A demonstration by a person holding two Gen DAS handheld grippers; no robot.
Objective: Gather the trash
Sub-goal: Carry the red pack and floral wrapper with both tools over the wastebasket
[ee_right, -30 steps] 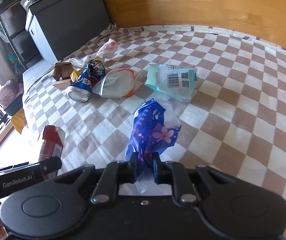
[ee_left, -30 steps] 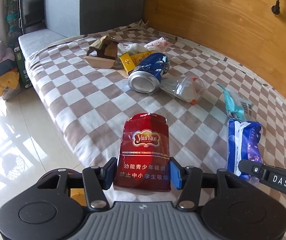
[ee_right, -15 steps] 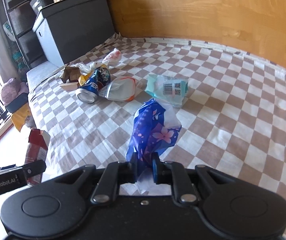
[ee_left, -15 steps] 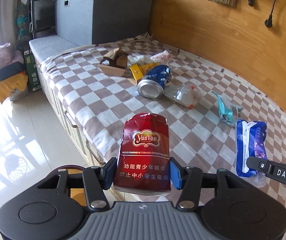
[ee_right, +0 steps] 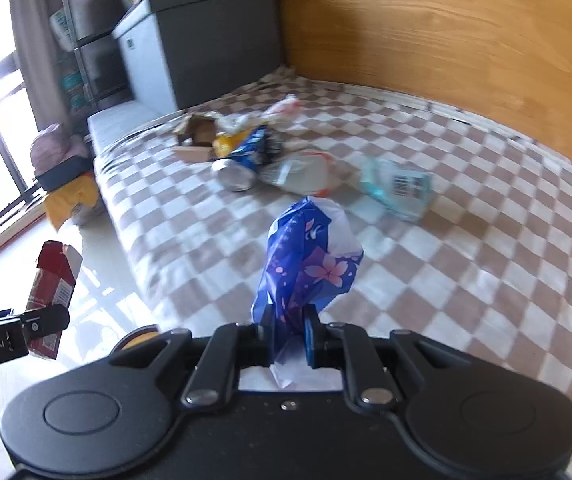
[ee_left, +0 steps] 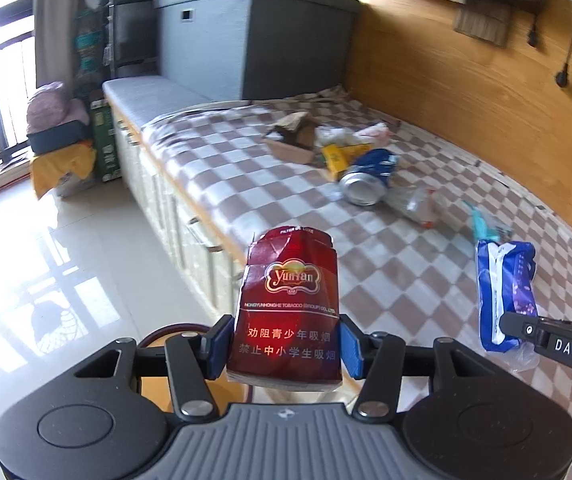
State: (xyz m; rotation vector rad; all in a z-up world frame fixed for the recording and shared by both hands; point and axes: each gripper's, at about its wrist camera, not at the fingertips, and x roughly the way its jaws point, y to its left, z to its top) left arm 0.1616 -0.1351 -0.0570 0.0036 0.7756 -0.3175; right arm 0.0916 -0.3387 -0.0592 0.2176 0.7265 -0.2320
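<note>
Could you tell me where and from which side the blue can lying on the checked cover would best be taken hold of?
Probably across the middle of its body. The blue can lies on its side with its silver end toward the cover's edge, so come from above, jaws straddling the rounded wall. The yellow packet and clear plastic bag crowd its flanks, so a low sideways approach looks awkward.

Right-wrist view motion-blurred: label on teal packet (ee_right: 400,188) unreadable, trash pile (ee_right: 230,146) behind can smeared. Round dark-rimmed object (ee_left: 174,330) on floor mostly hidden behind left gripper (ee_left: 285,346). Bottom of red cigarette pack (ee_left: 290,312) hidden too.
</note>
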